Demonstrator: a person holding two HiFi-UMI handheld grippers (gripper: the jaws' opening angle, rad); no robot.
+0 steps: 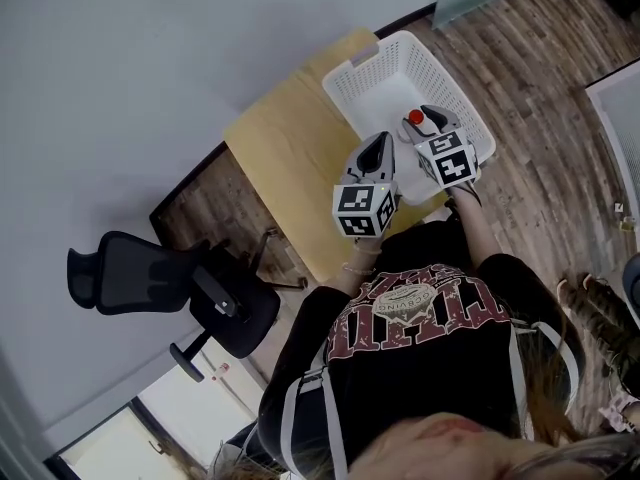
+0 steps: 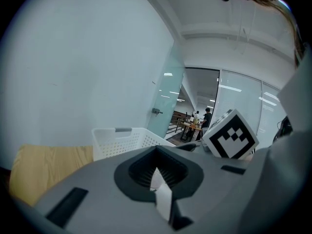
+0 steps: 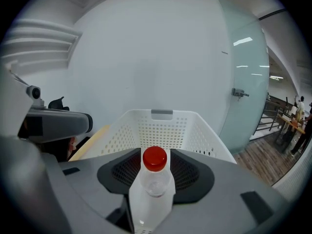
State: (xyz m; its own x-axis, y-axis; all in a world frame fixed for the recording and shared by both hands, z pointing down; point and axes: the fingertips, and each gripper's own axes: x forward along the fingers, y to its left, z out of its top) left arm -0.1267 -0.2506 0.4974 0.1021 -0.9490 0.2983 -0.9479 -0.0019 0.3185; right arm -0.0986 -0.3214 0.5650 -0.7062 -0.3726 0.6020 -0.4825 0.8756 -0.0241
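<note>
My right gripper (image 1: 424, 124) is shut on a clear plastic bottle (image 1: 420, 121) with a red cap, held over a white perforated basket (image 1: 347, 84). In the right gripper view the bottle (image 3: 154, 182) stands upright between the jaws of that gripper (image 3: 155, 191), with the basket (image 3: 163, 129) just beyond. My left gripper (image 1: 376, 148) hovers close beside it, over the near left edge of the basket, jaws together. In the left gripper view that gripper (image 2: 158, 179) shows only a thin white sliver between its jaws, and the right gripper's marker cube (image 2: 230, 134) is at the right.
The basket sits at the right end of a light wooden table (image 1: 285, 158) set against a white wall. A black office chair (image 1: 165, 293) stands left of the table on wood flooring. A frosted glass door (image 3: 243, 77) is to the right.
</note>
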